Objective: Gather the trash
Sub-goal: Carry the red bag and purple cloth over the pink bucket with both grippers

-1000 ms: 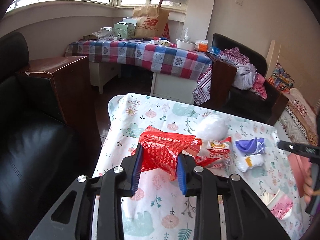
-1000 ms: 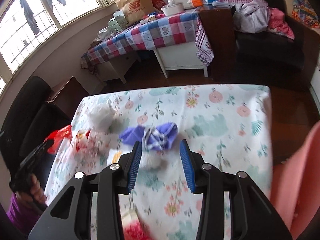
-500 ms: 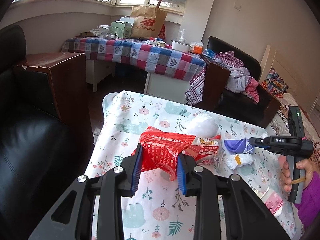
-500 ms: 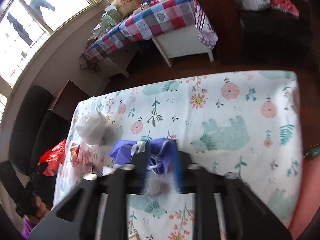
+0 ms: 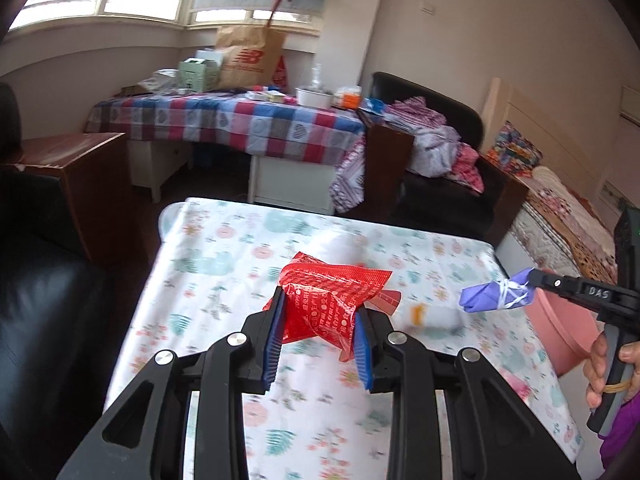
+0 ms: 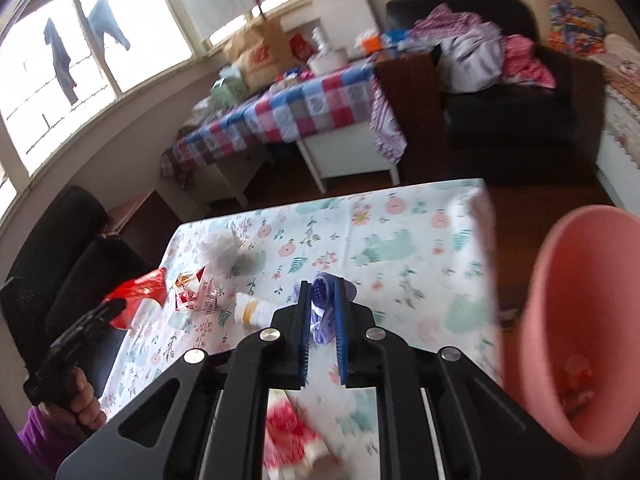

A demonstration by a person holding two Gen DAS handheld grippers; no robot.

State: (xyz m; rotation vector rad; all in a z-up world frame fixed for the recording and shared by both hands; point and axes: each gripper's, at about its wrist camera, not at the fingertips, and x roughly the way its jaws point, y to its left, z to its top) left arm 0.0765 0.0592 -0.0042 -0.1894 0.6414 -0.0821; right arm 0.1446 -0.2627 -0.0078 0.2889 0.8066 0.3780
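Both grippers are clenched on trash: the left gripper (image 5: 318,338) pinches a red foil wrapper (image 5: 332,300) between its blue pads, and the right gripper (image 6: 323,322) squeezes a purple bundle (image 6: 326,308) tied with white string, held in the air above the floral tablecloth (image 6: 420,248) and near the pink bin (image 6: 576,320) at the table's right side. Judging by looks, each piece is very light and limp; the wrapper is thin, crinkled and probably slick, so a bite across its bunched middle should hold better than one on a loose corner, while the bundle is soft and compressible, best taken where the string cinches it. The wrapper is bright red with small white print, creased into a pointed crumple. The bundle is lilac, folded and tapered at one end. Still on the cloth lie a white roll with a yellow band (image 6: 254,312), a clear snack packet with red print (image 6: 196,290) and a knotted white plastic bag (image 6: 220,250), all seemingly just as light.
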